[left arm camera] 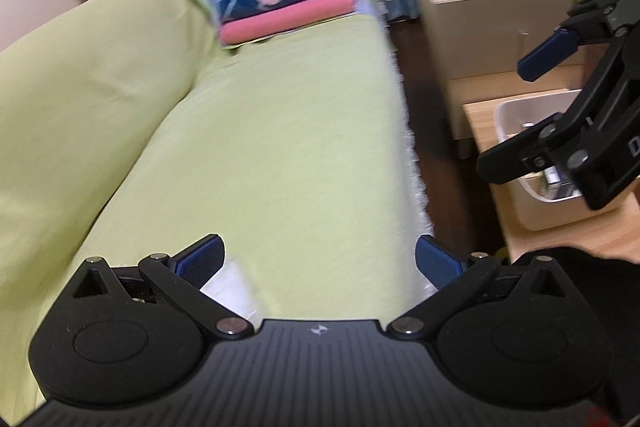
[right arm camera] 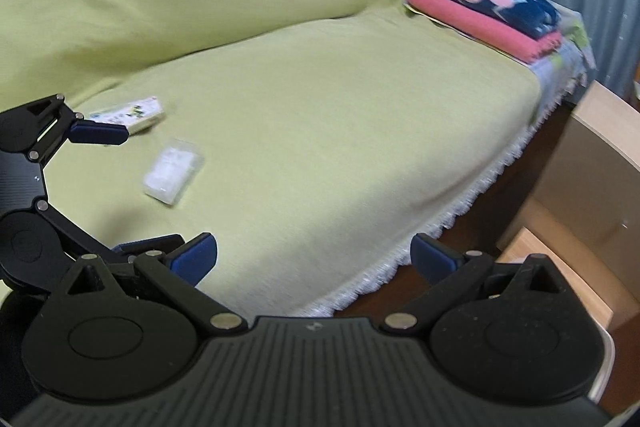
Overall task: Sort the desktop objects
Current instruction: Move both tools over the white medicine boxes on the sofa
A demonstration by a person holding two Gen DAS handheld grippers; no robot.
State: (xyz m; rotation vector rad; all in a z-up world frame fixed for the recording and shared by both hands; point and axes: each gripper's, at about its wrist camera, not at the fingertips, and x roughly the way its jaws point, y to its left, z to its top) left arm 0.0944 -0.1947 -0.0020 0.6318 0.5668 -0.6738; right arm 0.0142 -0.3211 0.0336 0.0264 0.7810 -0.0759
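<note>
- My left gripper is spread wide and empty, hovering low over the green sofa cover.
- Right under its left finger sits the clear white box; the left view catches only a blurred corner of it, the right view shows it whole.
- That box lies just ahead of the left gripper, its long axis running away towards the sofa back, slightly slanted.
- So the left hand is plainly nearer; I judge a short drop and a squeeze across the narrow side would take it.
- A little beyond, near the left gripper's far finger, lies the printed pack, long axis crosswise. Its print is too smeared to read.
- My right gripper is also wide apart and empty, over the sofa's fringed edge, well off from both items.
- In the left view it hangs above the white bin on the wooden table, with things already in it.
- On its body I read only a "D".
- Far back: folded towels, a cartoon figure, no legible words.
</note>
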